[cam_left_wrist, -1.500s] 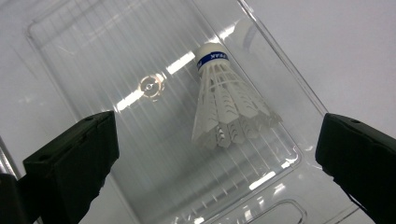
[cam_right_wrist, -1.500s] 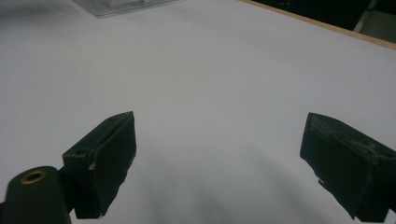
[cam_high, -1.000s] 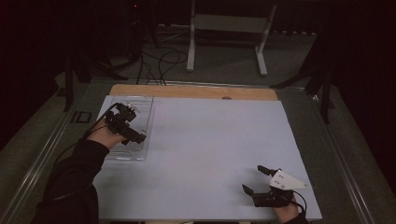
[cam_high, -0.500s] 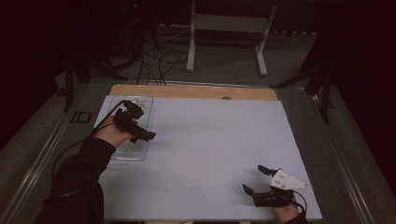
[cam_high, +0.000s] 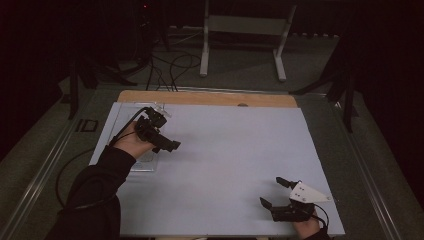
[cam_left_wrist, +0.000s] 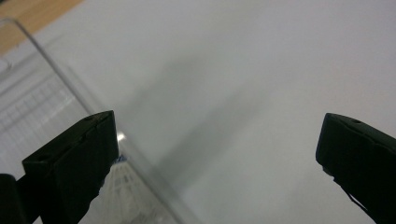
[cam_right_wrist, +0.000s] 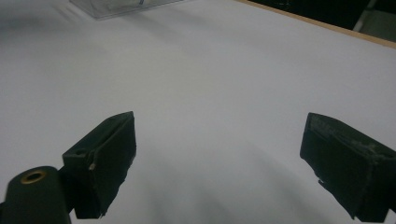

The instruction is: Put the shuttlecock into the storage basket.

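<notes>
Tray (cam_high: 145, 165) of clear plastic sits at the counter's (cam_high: 225, 150) left edge, a white shuttlecock (cam_left_wrist: 122, 186) inside by its wall. Left tool (cam_high: 167, 145) hangs over the tray's inner rim, jaws spread, gripping nothing. Far right, near corner: right tool (cam_high: 272, 192) low over bare white, jaws wide apart.

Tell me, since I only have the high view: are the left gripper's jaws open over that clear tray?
Observer: Yes. The left gripper view shows the left gripper with its jaws wide apart and nothing between them.
Operator: Anything in the tray?
Observer: A white ribbed object sits inside the clear tray, beside one jaw. Too little of it shows to name it.
Operator: And the other gripper?
Observer: The right gripper is open too, over bare white sheet.
</notes>
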